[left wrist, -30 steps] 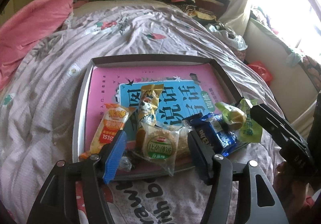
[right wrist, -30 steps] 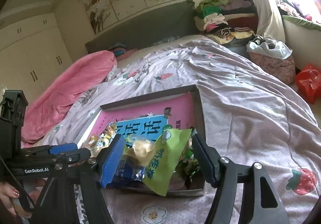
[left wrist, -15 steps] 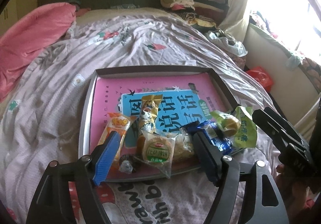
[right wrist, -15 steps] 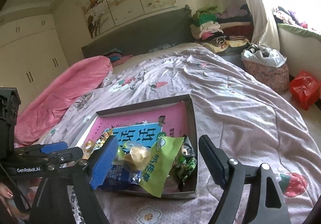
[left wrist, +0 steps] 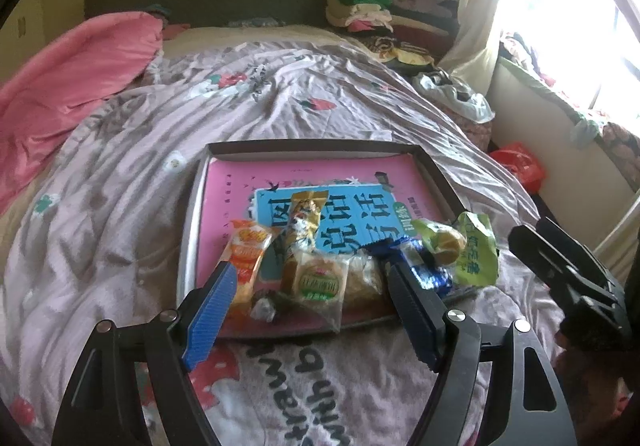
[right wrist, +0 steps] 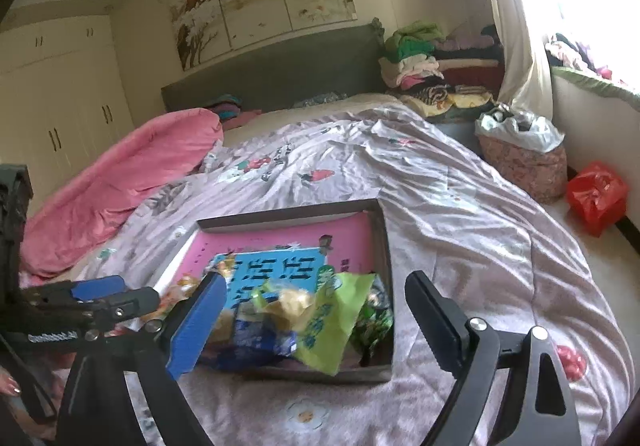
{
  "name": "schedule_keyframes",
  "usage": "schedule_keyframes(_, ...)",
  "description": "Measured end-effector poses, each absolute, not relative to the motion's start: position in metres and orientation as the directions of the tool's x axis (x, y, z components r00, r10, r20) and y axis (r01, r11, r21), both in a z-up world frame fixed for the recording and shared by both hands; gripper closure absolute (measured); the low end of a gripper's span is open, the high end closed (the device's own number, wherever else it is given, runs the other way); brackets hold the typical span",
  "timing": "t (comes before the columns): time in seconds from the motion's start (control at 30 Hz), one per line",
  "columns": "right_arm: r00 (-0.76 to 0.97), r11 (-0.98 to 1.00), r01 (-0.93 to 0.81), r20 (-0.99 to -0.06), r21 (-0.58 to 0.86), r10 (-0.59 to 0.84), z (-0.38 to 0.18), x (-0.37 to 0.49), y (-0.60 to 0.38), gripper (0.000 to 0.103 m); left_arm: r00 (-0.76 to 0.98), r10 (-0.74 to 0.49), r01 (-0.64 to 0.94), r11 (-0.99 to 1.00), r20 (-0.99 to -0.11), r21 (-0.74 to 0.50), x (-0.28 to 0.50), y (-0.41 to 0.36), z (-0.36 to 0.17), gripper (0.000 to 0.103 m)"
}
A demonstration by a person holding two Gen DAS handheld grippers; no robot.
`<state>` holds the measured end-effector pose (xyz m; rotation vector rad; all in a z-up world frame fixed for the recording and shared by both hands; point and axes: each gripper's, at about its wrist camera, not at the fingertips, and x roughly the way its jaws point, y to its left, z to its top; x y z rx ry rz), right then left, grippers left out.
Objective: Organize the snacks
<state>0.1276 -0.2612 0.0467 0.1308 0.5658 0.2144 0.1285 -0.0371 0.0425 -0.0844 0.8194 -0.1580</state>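
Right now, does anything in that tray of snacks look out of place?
Yes. The green packet hangs over the right rim of the tray instead of lying inside. The other snacks are heaped at the near edge, overlapping, while the far half of the tray holds none.

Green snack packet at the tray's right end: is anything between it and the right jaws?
Nothing visible does. The green snack packet lies on top of the pile in the tray, in front of the right gripper, whose jaws are opening with nothing pressed between them.
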Motion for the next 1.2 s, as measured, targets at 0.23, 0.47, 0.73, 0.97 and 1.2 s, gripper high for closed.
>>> schedule_keyframes(0.23,0.780,0.968,-0.168,-0.575,0.186,0.246,0.042,0.091,-0.252,0.009,0.662,-0.172,0.083,0.984,-0.730,-0.157,0.098,-0.025,0.041,0.024)
schedule_keyframes(0.47,0.767,0.979,-0.148,-0.608,0.141,0.203,0.032,0.059,-0.239,0.008,0.647,-0.173,0.054,0.982,-0.743,-0.182,0.062,-0.018,0.032,0.024)
schedule_keyframes(0.73,0.758,0.983,-0.128,-0.627,0.130,0.182,0.026,0.041,-0.240,0.008,0.634,-0.163,0.024,0.981,-0.756,-0.191,0.040,-0.015,0.023,0.024)
schedule_keyframes(0.97,0.768,0.981,-0.151,-0.611,0.120,0.193,0.025,0.037,-0.238,0.008,0.626,-0.157,0.028,0.983,-0.764,-0.179,0.032,-0.019,0.015,0.024)
schedule_keyframes(1.2,0.754,0.978,-0.160,-0.623,0.132,0.207,0.021,0.041,-0.238,0.008,0.617,-0.162,0.026,0.982,-0.770,-0.185,0.033,-0.018,0.011,0.024)
